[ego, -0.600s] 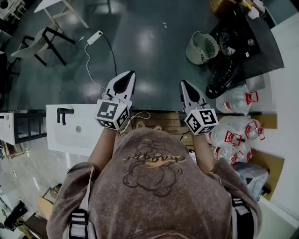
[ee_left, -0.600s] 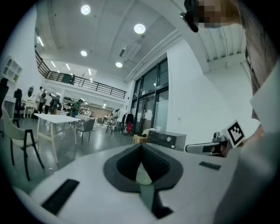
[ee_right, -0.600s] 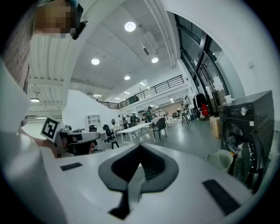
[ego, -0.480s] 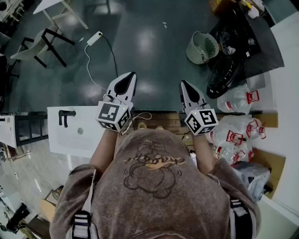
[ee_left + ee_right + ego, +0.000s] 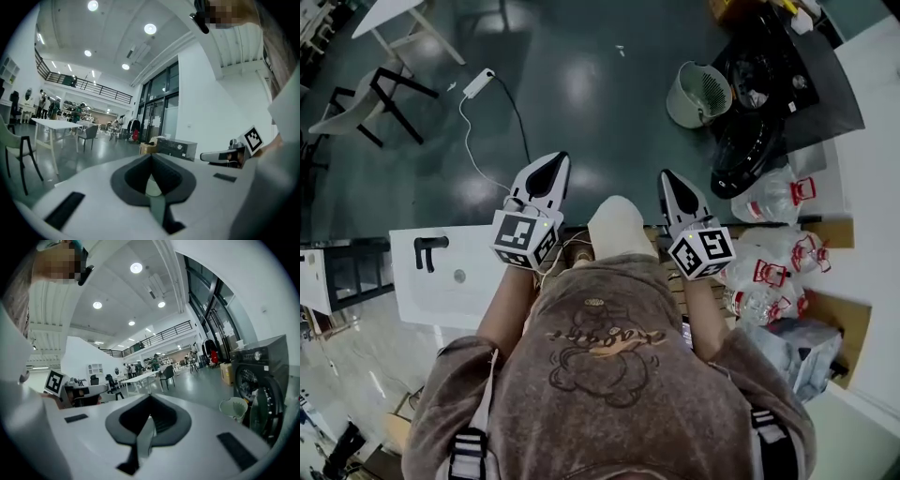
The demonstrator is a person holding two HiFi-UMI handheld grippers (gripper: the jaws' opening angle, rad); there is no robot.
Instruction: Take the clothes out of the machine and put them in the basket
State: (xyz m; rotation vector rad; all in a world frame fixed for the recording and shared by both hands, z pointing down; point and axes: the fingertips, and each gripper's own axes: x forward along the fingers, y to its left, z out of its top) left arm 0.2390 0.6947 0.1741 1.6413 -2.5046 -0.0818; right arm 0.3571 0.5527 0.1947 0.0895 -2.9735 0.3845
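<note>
**Status:** the task has not started. The left tongs [image 5: 555,163] and the right tongs [image 5: 667,178] are both closed, tips together, with nothing between them. Each is held roughly level in front of the person's body, well apart from the machine.

**Location of work items:** the washing machine [image 5: 769,84] stands ahead and to the right, with its door [image 5: 745,157] swung open. The basket [image 5: 701,94] stands on the floor just beside the machine, on its left in the head view, and appears empty. The clothes cannot be made out. The drum opening reads as dark in both the head view and the right gripper view.

**Remaining steps, as judged:**
1. Close the gap to the machine.
2. Open one set of tongs and reach into the drum.
3. Grip a garment and transfer it to the basket.
4. Repeat until the drum is empty.
</note>
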